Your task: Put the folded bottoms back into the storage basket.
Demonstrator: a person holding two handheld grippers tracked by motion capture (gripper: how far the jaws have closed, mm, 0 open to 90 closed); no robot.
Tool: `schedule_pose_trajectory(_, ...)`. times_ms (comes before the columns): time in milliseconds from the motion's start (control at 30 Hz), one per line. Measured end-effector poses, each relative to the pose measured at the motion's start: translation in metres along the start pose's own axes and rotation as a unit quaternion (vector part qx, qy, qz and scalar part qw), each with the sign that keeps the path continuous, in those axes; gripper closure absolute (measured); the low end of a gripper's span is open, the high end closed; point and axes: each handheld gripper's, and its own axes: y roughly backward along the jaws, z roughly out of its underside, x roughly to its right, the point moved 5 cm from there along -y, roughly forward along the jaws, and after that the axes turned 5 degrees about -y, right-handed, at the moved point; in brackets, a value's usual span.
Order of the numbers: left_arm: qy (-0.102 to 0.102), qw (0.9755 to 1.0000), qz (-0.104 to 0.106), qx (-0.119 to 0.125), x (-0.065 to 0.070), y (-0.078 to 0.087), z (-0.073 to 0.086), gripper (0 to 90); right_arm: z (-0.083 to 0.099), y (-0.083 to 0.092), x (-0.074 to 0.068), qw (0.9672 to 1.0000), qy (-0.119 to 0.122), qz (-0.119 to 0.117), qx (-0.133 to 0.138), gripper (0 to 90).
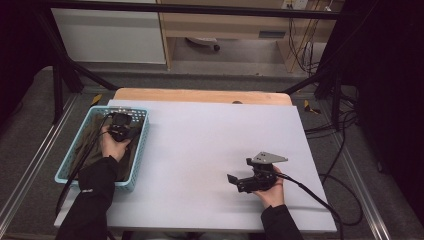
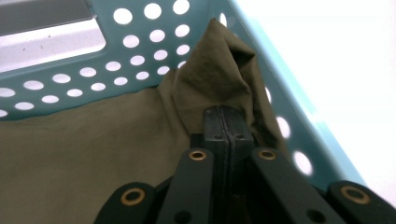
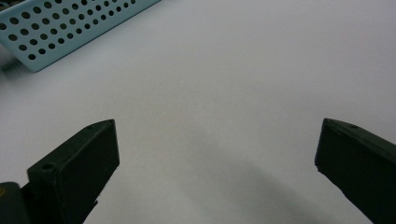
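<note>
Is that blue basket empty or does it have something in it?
Not empty: an olive cloth lies inside the basket, bunched against its perforated wall.

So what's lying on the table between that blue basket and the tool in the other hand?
Nothing: in the high view, bare white table separates the basket from the right gripper.

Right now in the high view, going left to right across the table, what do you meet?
Blue basket holding olive cloth → left gripper, shut on that cloth inside the basket → bare white table surface → right gripper, jaws open.
</note>
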Motion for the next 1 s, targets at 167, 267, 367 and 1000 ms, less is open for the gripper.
schedule_pose_trajectory(167, -0.006, 0.9999, 0.015, 0.004, 0.000, 0.020, -0.001, 81.6, -0.003, 0.004, 0.001, 1.0000, 0.002, 0.002, 0.005, 0.4)
schedule_pose_trajectory(267, -0.002, 0.9990, 0.040, 0.018, 0.003, 0.034, 0.000, 74.5, -0.005, 0.006, 0.001, 0.9999, 0.002, 0.003, 0.010, 0.4)
schedule_pose_trajectory(367, -0.010, 0.9986, 0.049, 0.017, 0.005, 0.046, 0.003, 62.4, -0.007, 0.009, 0.003, 0.9999, 0.004, 0.003, 0.013, 0.4)
schedule_pose_trajectory(1000, -0.044, 0.9920, 0.108, 0.050, 0.036, 0.095, 0.030, 11.4, -0.017, 0.026, 0.008, 0.9996, 0.013, -0.004, 0.025, 0.1)
